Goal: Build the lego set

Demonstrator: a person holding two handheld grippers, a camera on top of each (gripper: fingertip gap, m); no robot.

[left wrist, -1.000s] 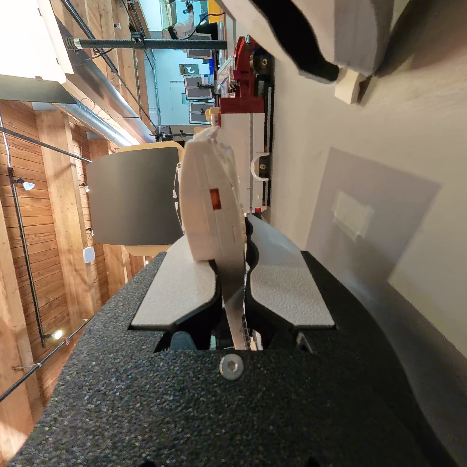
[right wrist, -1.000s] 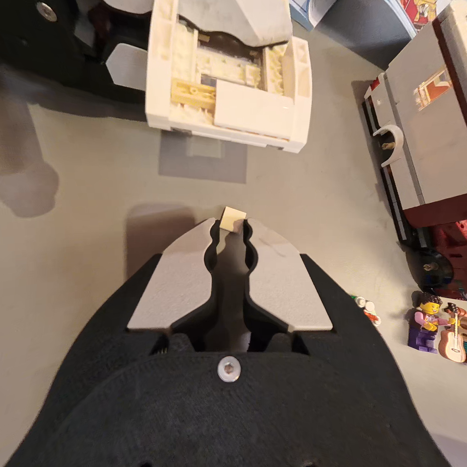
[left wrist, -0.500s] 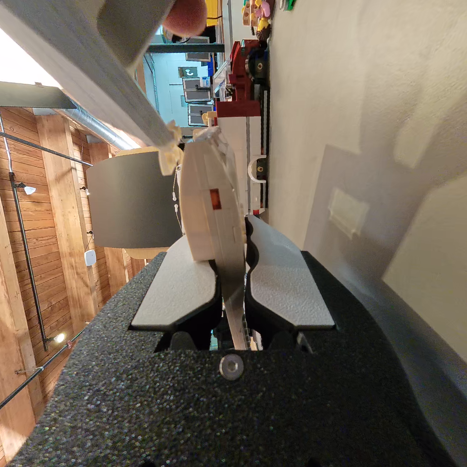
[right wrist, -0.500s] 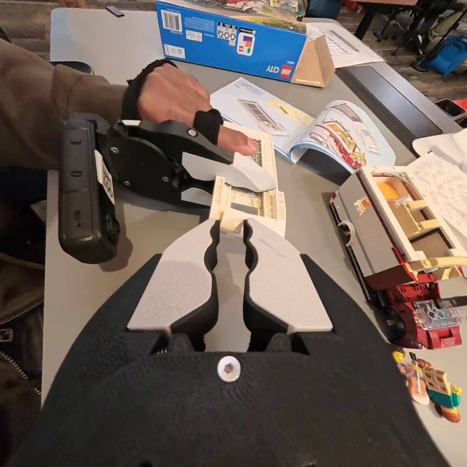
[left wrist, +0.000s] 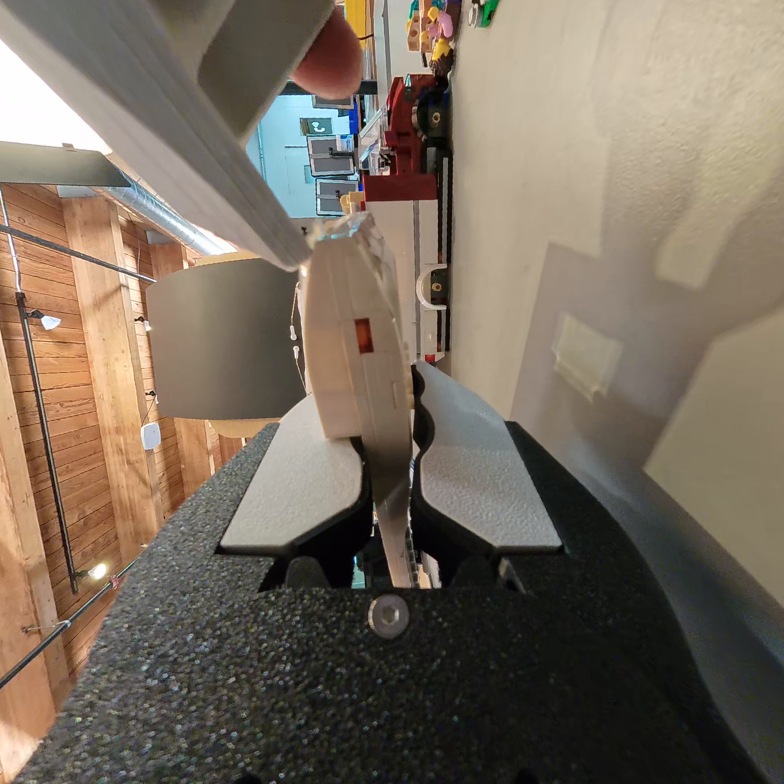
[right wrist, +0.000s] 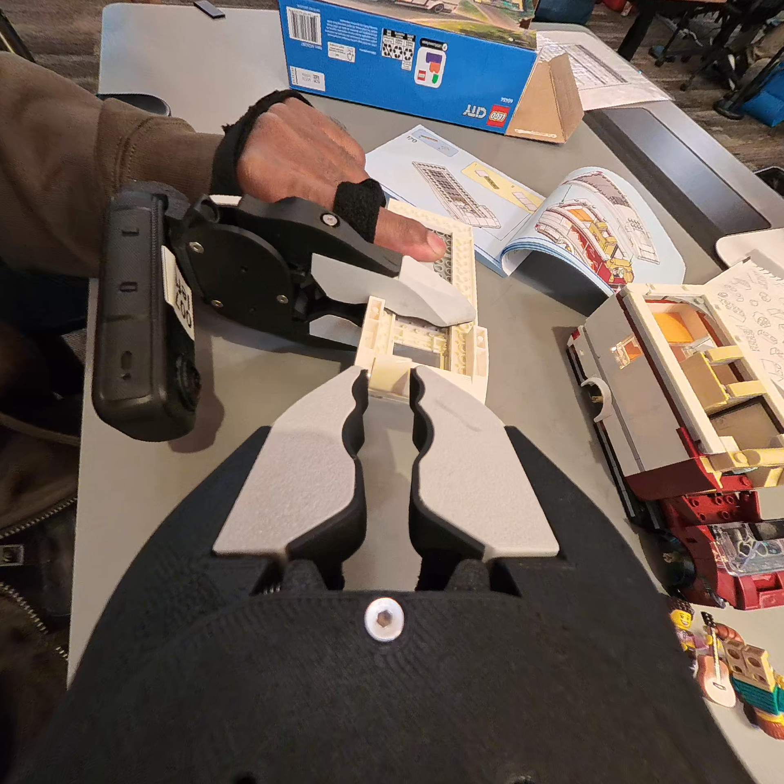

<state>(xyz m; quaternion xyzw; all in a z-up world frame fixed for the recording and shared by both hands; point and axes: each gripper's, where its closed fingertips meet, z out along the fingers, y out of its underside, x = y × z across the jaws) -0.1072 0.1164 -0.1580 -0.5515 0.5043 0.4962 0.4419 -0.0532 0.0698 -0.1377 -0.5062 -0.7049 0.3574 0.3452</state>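
Note:
My left gripper [left wrist: 373, 399] is shut on a white brick-built roof section [left wrist: 352, 339], gripping it edge-on with the table to the right. The right wrist view shows that roof section [right wrist: 462, 339] lying open side up just above the table, with the left gripper's fingers [right wrist: 424, 292] clamped on its side and a person's hand [right wrist: 305, 161] on the tool. My right gripper [right wrist: 389, 384] is shut on a small tan brick [right wrist: 386, 375] and holds it against the near end of the roof section. A right finger [left wrist: 169, 106] crosses the top of the left wrist view and reaches the roof's far end.
A red, grey and white camper model [right wrist: 687, 403] stands open at the right of the grey table [right wrist: 135, 466]. A blue box [right wrist: 407, 63] and an open instruction booklet [right wrist: 530, 212] lie behind. Minifigures [right wrist: 721, 670] lie at the near right. My right fingertips sit around 7 cm from my left ones.
My right gripper carried the tan brick from over the bare table up to the near end of the roof section and tilted forward. My left gripper kept the roof section still.

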